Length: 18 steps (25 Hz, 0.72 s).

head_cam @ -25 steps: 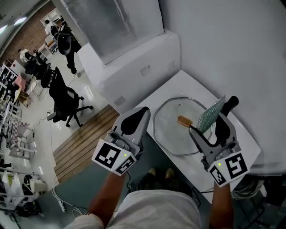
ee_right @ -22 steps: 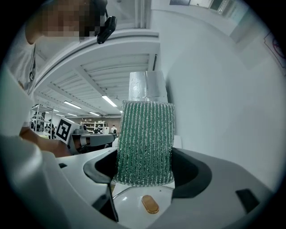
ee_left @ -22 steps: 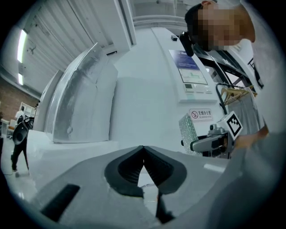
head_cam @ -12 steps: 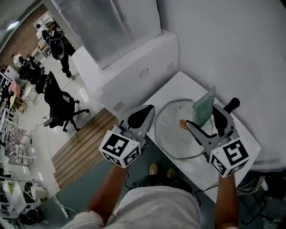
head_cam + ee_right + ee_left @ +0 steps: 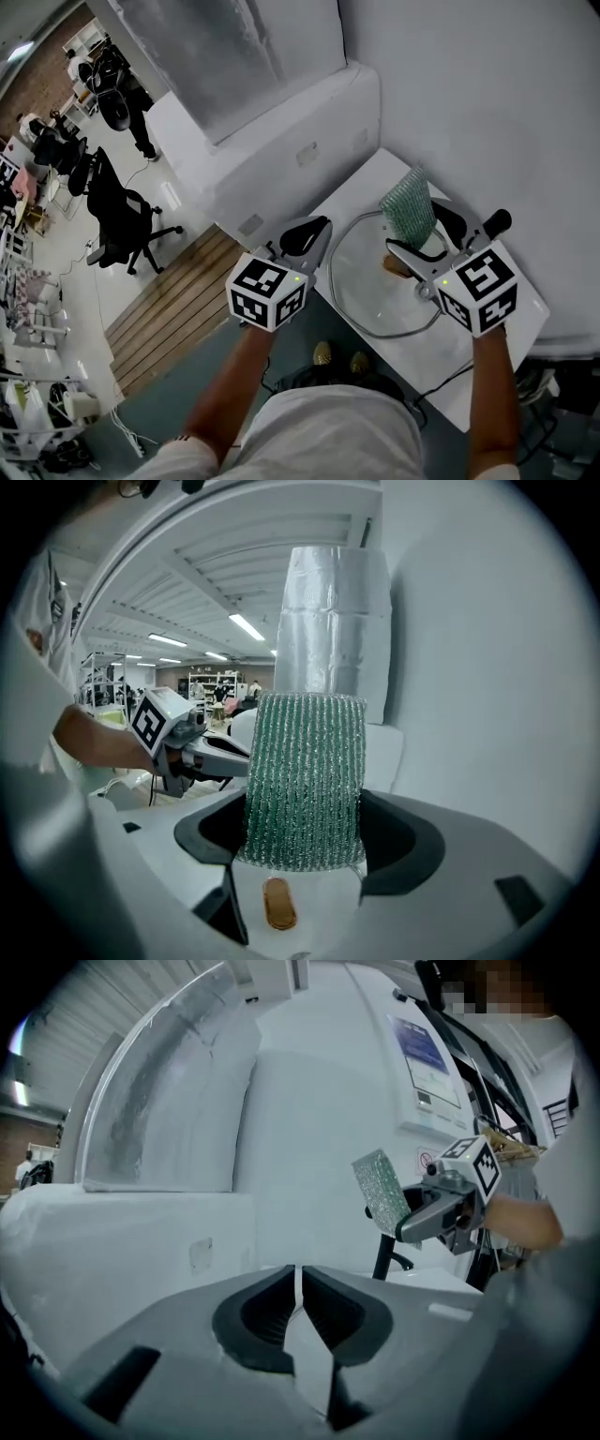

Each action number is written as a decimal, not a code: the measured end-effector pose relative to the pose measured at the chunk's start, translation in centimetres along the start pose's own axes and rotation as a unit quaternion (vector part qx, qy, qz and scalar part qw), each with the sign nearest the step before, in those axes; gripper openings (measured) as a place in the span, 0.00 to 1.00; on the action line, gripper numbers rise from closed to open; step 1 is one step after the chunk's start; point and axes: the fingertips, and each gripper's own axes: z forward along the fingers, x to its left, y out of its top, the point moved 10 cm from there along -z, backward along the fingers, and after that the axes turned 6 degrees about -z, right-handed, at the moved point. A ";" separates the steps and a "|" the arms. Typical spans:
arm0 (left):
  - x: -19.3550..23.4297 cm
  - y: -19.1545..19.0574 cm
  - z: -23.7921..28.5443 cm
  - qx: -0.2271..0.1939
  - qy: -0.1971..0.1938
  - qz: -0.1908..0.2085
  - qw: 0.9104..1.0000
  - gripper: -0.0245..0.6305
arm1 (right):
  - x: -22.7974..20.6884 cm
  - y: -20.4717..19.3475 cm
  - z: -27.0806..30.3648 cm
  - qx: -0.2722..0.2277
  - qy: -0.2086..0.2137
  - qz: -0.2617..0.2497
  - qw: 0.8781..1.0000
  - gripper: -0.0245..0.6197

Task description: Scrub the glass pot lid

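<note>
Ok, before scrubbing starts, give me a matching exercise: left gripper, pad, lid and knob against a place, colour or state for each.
Things:
1. left gripper
2. pad
3. lid
4. knob

Descriptions:
a. clear glass, lying on the white table
b. brown, at the middle of the lid
c. shut, nothing between the jaws
d. green, clamped in the right gripper

Pairs: 1-c, 2-d, 3-a, 4-b
</note>
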 end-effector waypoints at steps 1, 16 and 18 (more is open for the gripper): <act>0.3 -0.2 0.2 0.008 0.000 -0.004 1.000 0.07 | -0.1 0.1 0.6 0.011 0.008 -0.007 1.000 0.58; 2.0 -3.2 3.3 0.132 -0.020 -0.033 0.990 0.23 | -1.5 -1.2 8.3 0.181 0.129 -0.088 0.971 0.58; 2.0 -4.0 3.8 0.154 -0.024 -0.041 0.987 0.25 | -1.8 -1.7 9.4 0.208 0.147 -0.096 0.962 0.58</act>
